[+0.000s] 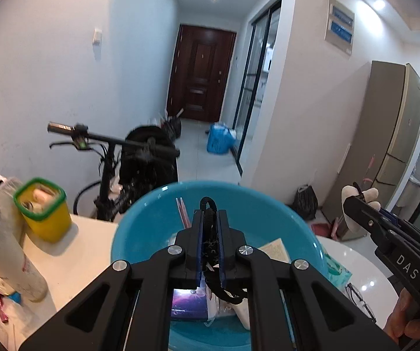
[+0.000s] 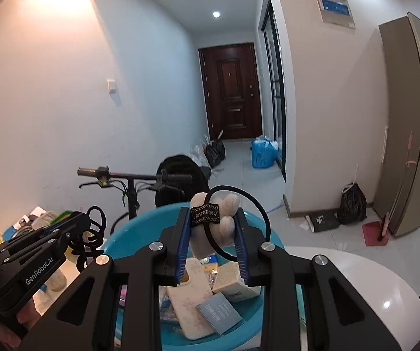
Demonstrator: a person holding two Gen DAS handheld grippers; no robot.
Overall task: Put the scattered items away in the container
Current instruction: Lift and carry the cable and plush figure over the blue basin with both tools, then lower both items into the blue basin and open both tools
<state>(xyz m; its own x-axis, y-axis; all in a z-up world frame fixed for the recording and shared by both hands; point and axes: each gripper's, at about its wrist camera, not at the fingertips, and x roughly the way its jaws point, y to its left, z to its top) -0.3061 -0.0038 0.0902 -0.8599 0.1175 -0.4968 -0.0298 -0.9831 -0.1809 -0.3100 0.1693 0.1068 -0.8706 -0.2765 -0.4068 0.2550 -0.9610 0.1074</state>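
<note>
Both grippers are up over the blue basin (image 1: 139, 228), which sits on the white tabletop (image 1: 81, 257) and is the thing to measure everything from. The left gripper (image 1: 210, 215) has its jaws clenched on a black coiled hair tie (image 1: 208, 204), poking out past the tips right above the middle of the basin. The right gripper (image 2: 211, 219) is clamped on a plush hair tie (image 2: 227, 207), cream pom-poms with a black elastic loop arcing out over the basin's far rim. Inside the basin there's already a pale phone case (image 2: 190, 298), a beige box (image 2: 233, 280) and a small blue-grey card (image 2: 218, 313), so the bottom is pretty crowded. Left of the basin a yellow tub with a green rim (image 1: 44, 207) and a steel bottle (image 1: 2, 251) stand close to it, not much slack on that side. Right of the basin, a pair of glasses (image 1: 359, 301) lies just off its wall, and the tabletop's rounded edge curves away beyond that. Behind the basin's far rim the tabletop ends and a scooter handlebar (image 1: 107, 139) stands past the edge, with open hallway floor beyond.
</note>
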